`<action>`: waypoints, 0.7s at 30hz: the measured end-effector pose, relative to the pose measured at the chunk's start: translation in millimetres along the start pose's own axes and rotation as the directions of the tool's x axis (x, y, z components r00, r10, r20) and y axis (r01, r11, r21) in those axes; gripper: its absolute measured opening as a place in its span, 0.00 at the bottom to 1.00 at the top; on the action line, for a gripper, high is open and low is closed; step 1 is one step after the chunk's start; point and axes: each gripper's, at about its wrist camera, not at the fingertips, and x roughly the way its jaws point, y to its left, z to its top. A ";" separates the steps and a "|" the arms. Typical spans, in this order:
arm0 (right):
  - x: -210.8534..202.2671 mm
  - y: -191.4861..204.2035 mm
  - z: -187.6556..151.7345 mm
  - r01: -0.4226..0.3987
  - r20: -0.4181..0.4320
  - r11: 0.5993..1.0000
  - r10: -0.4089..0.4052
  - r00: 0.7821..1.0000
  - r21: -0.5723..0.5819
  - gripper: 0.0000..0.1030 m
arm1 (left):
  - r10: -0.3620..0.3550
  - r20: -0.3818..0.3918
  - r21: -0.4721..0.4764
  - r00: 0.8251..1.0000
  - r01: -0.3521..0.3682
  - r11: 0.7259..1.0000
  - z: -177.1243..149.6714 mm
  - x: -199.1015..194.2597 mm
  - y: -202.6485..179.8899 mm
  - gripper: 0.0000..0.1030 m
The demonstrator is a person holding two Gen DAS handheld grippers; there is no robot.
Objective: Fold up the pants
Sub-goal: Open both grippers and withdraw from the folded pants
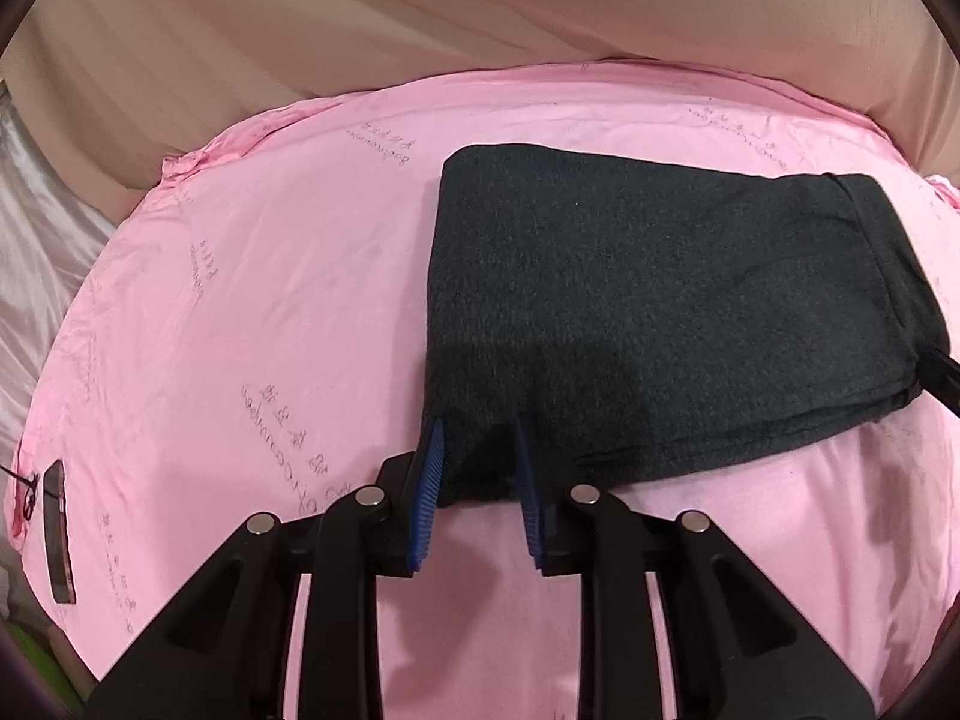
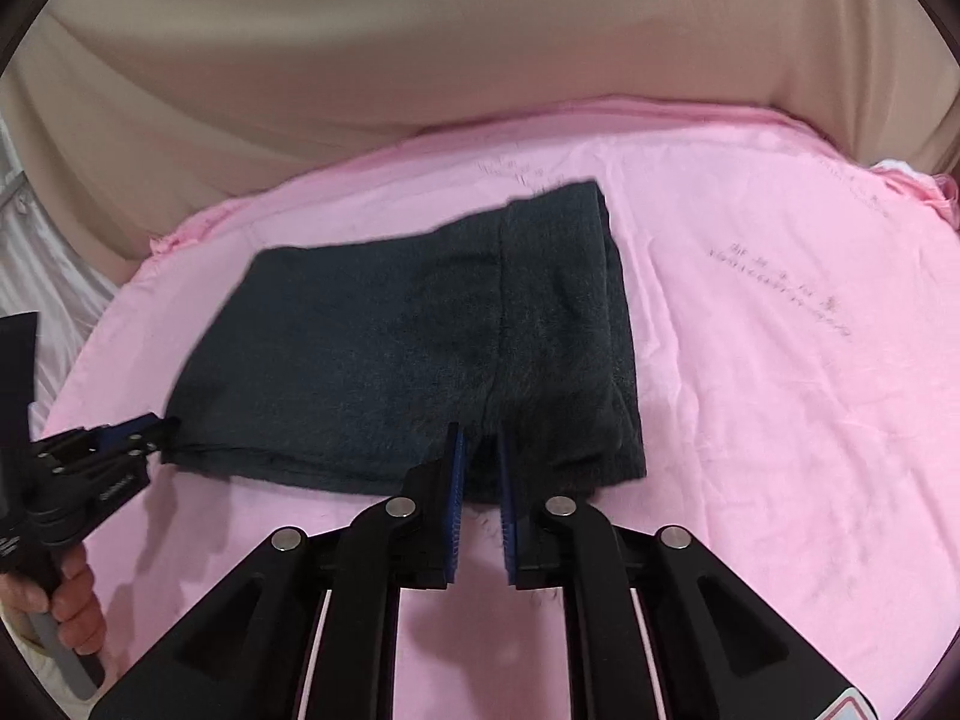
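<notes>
1. Beige curtain (image 1: 300, 60) hanging in folds behind the bed, filling the far background in both wrist views.
2. Pink sheet (image 1: 240, 300) stretched over the bed, lightly creased, printed with faint lines of script.
3. Dark grey pants (image 1: 660, 312) lying flat on the sheet, already folded into a thick stacked rectangle, layered edges showing along the near side; waistband end toward the right in the left wrist view.
4. Left gripper (image 1: 480, 450) at the near left corner of the pants, blue ribbed pads (image 1: 429, 492) standing a little apart with the corner of the cloth between them; cannot tell whether the pads press on it. Seen too from the right wrist view (image 2: 159, 427), tips at that same corner, a hand (image 2: 72, 600) around its grey handle.
5. Right gripper (image 2: 480, 450) at the near edge close to the right end of the pants, pads nearly together with only a narrow gap, cloth edge in that gap; grip itself blurred, cannot tell.
6. Small dark rectangular tag (image 1: 57, 534) at the sheet's far left edge.
</notes>
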 end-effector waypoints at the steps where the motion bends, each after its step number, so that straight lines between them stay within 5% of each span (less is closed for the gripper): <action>1: -6.2 3.0 -4.1 0.004 0.003 1.000 -0.004 1.000 -0.010 0.12 | -0.007 -0.004 -0.008 1.000 0.007 1.000 -2.6 -2.6 1.2 0.22; 5: -10.1 22.6 -23.6 0.072 0.002 0.996 -0.072 0.997 -0.058 0.12 | -0.036 -0.025 -0.014 0.999 0.035 0.999 -20.1 -13.5 -1.2 0.23; 21: -16.6 32.7 -81.3 0.044 -0.091 0.999 -0.045 0.995 -0.010 0.12 | -0.094 -0.067 -0.027 0.993 0.093 0.995 -77.2 -30.4 -15.2 0.23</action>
